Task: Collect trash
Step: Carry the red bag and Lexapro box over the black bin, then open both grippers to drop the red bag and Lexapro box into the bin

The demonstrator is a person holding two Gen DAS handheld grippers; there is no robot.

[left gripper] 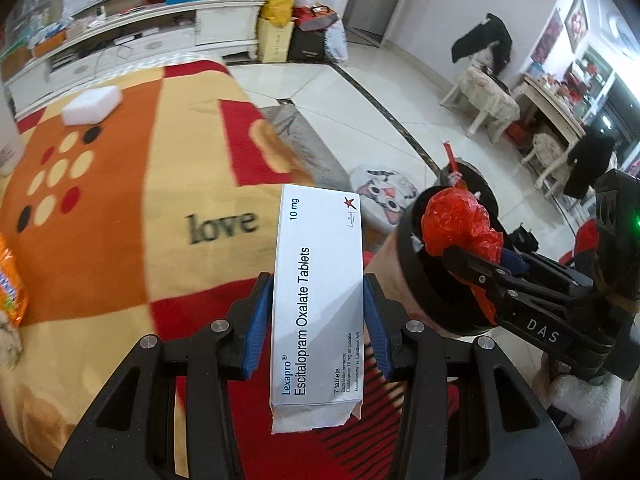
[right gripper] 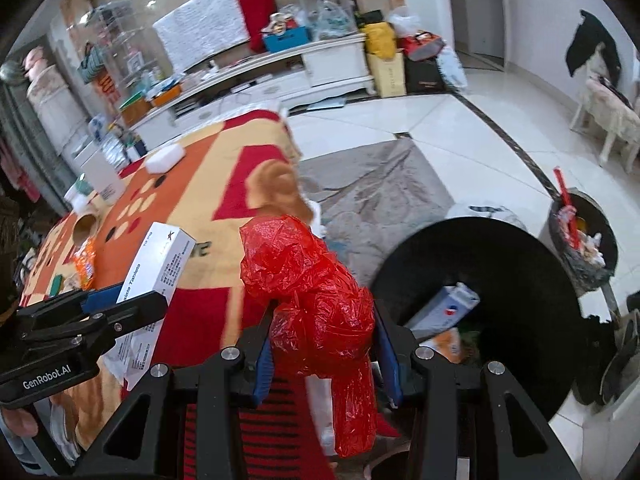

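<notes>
My left gripper [left gripper: 318, 304] is shut on a white Lexapro tablet box [left gripper: 318, 280], held upright above the blanket-covered table [left gripper: 120, 240]. It also shows in the right wrist view [right gripper: 160, 268]. My right gripper [right gripper: 320, 344] is shut on a crumpled red plastic bag [right gripper: 316, 300], seen from the left wrist too [left gripper: 460, 224]. It hangs beside a black round bin [right gripper: 480, 264] that holds a Pepsi carton [right gripper: 444, 308] and other trash.
A white sponge [left gripper: 93, 105], a snack packet [left gripper: 12, 280] and a white bottle [right gripper: 102, 178] lie on the table. A second black bin [right gripper: 580, 240] full of rubbish stands on the tiled floor. A TV cabinet [left gripper: 140, 36] and chairs [left gripper: 484, 96] are further off.
</notes>
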